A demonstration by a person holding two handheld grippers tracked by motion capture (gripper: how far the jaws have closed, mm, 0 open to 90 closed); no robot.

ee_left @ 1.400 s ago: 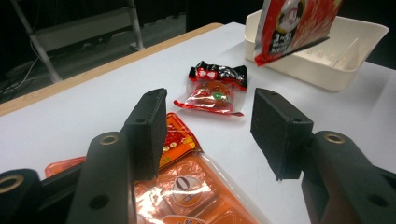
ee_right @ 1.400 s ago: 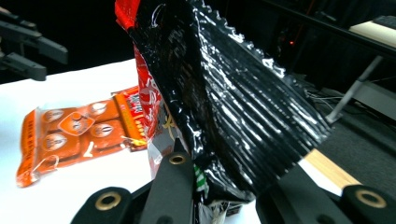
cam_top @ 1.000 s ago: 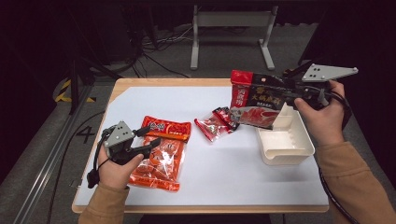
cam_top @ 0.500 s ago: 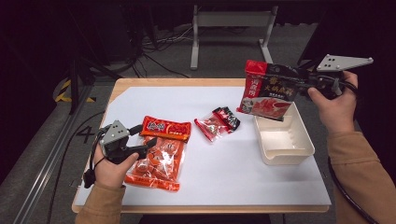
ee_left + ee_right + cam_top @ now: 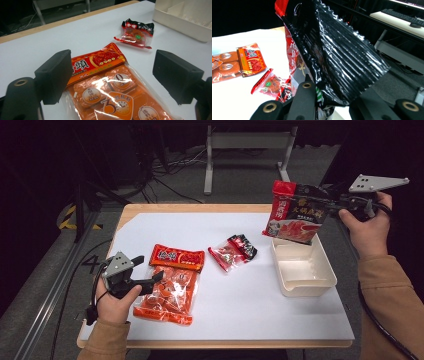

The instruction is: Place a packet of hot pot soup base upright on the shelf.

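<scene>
so the right gripper (image 5: 334, 204) has lifted the red-and-black pouch (image 5: 295, 212) clear of the white bin (image 5: 304, 271), jaws clamped on its edge, looks like unloading. left gripper (image 5: 150, 282) stays wide open, empty, over the orange snack bag (image 5: 170, 285).

my left gripper (image 5: 150, 281) and right gripper (image 5: 334, 201) are black with blocky rectangular jaws, brass-coloured rivets at the pivots, a grey three-cornered plate drilled with small holes, and trailing black cables. my sleeves (image 5: 387, 295) are tan.

Bright overhead light on the white table (image 5: 240, 315), dark surroundings, glare on glossy packets.
</scene>
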